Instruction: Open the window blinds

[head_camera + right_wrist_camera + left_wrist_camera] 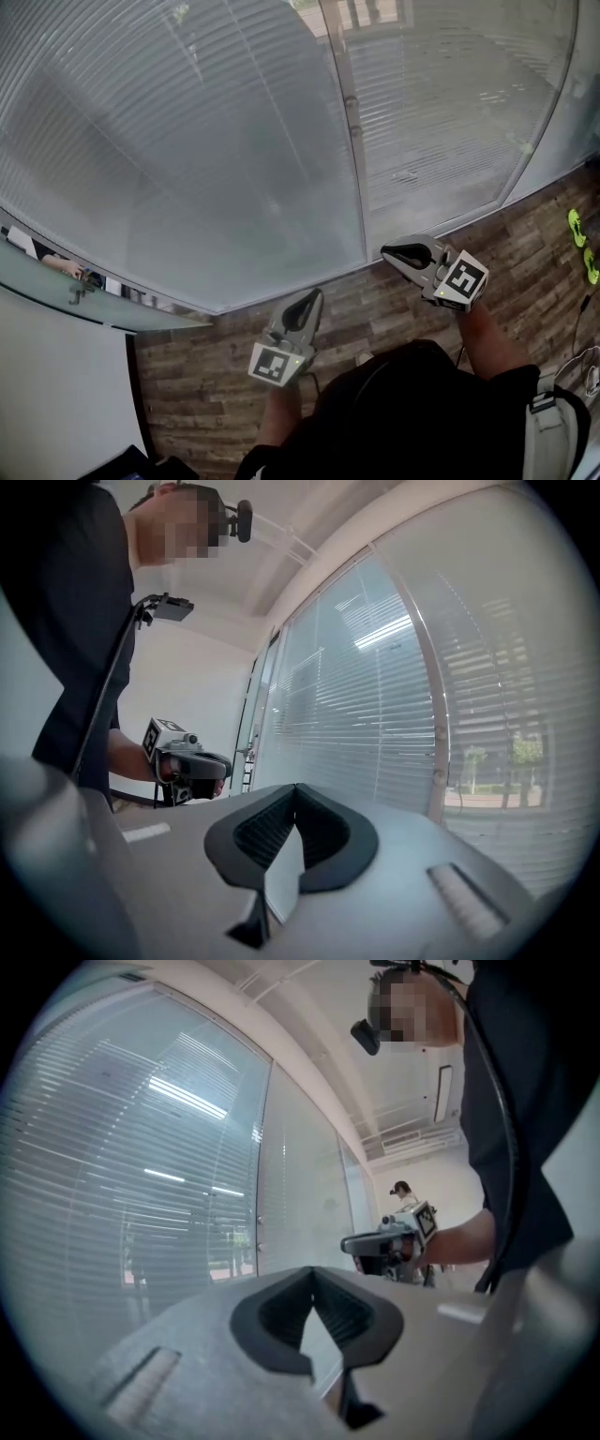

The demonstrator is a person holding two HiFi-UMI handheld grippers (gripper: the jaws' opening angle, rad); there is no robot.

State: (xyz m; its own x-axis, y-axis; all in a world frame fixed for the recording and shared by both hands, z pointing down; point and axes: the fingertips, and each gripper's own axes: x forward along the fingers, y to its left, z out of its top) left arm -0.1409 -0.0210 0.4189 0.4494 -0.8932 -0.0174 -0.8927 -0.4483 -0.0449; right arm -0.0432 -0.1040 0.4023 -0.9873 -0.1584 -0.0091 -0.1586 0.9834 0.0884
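Observation:
Closed slatted blinds [187,141] hang behind two glass panes, split by an upright frame post [353,141] that carries small knobs [351,103]. My left gripper [306,302] is held level over the floor, just short of the left pane's bottom edge, shut and empty. My right gripper [396,252] sits near the foot of the post, also shut with nothing in it. In the left gripper view the jaws [312,1274] meet at the tips, with the blinds [141,1194] to the left and the right gripper [375,1239] beyond. The right gripper view shows closed jaws [296,789], the blinds [375,714] and the left gripper [199,761].
Wood-pattern floor [216,356] runs along the window's foot. Yellow-green items [577,225] and a cable [586,356] lie at the right. A white partition [56,375] stands at the left. Another person [403,1190] stands far down the room.

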